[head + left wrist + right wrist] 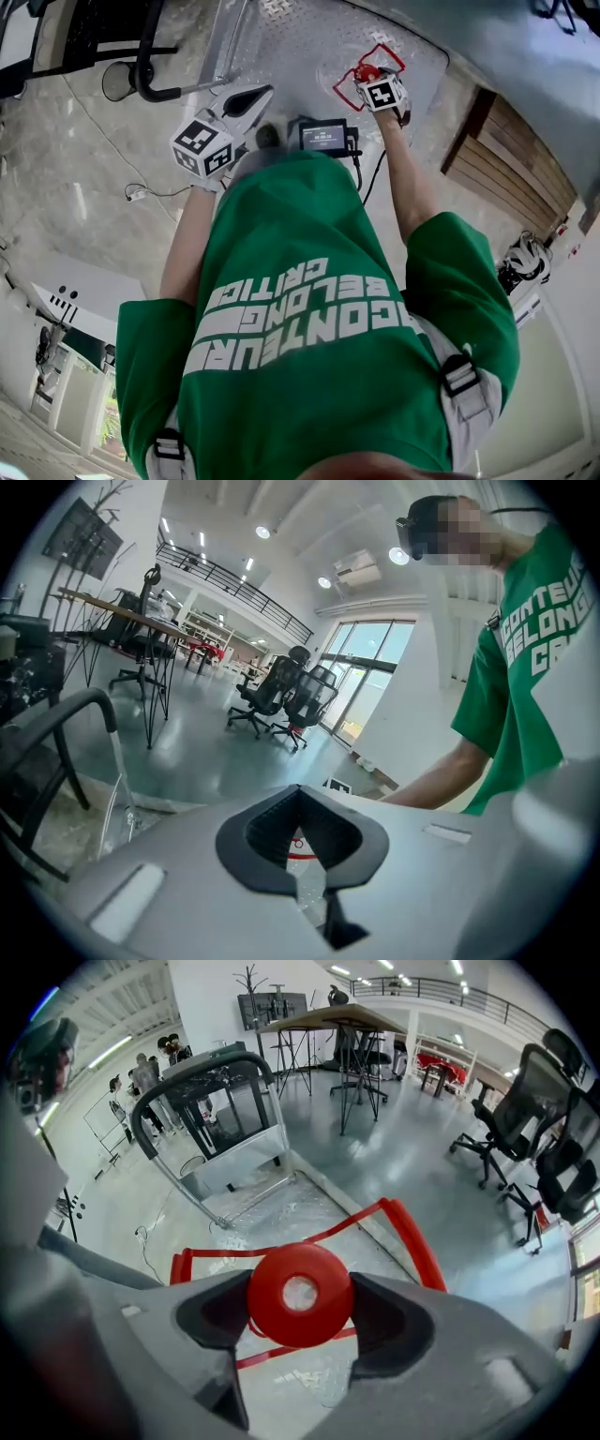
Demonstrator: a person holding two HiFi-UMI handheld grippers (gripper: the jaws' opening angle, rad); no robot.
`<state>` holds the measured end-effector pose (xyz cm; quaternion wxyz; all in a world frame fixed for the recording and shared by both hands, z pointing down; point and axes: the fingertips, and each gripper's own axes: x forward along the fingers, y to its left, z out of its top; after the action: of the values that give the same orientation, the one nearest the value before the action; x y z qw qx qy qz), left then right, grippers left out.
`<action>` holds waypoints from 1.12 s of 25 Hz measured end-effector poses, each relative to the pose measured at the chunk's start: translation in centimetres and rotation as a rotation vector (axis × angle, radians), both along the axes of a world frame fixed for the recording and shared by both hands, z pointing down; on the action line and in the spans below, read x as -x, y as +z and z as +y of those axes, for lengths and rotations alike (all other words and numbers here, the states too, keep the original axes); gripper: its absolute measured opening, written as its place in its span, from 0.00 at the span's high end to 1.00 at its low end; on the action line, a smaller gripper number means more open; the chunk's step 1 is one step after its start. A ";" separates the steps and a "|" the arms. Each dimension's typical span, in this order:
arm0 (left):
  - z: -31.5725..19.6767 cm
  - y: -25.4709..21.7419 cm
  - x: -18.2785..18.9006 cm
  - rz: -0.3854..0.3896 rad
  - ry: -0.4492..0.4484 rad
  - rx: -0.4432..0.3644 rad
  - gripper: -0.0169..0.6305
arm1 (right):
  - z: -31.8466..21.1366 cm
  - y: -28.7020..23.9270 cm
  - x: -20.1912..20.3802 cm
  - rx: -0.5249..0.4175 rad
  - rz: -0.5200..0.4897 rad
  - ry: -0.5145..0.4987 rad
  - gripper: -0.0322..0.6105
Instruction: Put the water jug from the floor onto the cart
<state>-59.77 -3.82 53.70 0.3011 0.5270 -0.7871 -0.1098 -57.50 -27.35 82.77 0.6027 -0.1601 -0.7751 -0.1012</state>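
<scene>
The water jug is clear with a red carrying frame (419, 1235) and a round red cap (300, 1295). My right gripper (300, 1299) is shut on that cap, one jaw on each side. In the head view the red cap (367, 72) and right gripper (372, 82) are over the cart's diamond-plate deck (291, 42). I cannot tell whether the jug rests on the deck or hangs just above it. My left gripper (246, 101) is to the left of the jug, over the deck's near edge. Its jaws (302, 803) are shut on nothing.
The cart's black push handle (202, 1068) rises at the far end of the deck (281, 1208). A cable (141, 194) lies on the stone floor to the left. Wooden boards (511, 155) lie to the right. Office chairs (525, 1119) and a tall table (347, 1026) stand farther off.
</scene>
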 end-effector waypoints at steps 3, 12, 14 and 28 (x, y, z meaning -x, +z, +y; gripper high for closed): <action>0.0 0.3 0.6 0.010 -0.029 0.004 0.96 | 0.0 1.0 1.8 0.003 -0.009 -0.027 0.49; 0.3 0.5 1.6 0.024 -0.098 0.015 0.96 | -0.5 3.3 3.5 -0.045 0.046 -0.064 0.49; 0.4 0.5 1.7 0.026 -0.108 0.015 0.96 | 0.6 3.1 4.7 -0.011 0.011 -0.084 0.48; 0.2 -0.1 1.7 0.015 -0.098 -0.004 0.96 | 2.0 3.6 2.5 0.104 0.120 -0.056 0.48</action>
<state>-61.45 -3.61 53.62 0.3001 0.4875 -0.8096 -0.1299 -60.00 -25.35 86.40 0.6358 -0.2187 -0.7371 -0.0677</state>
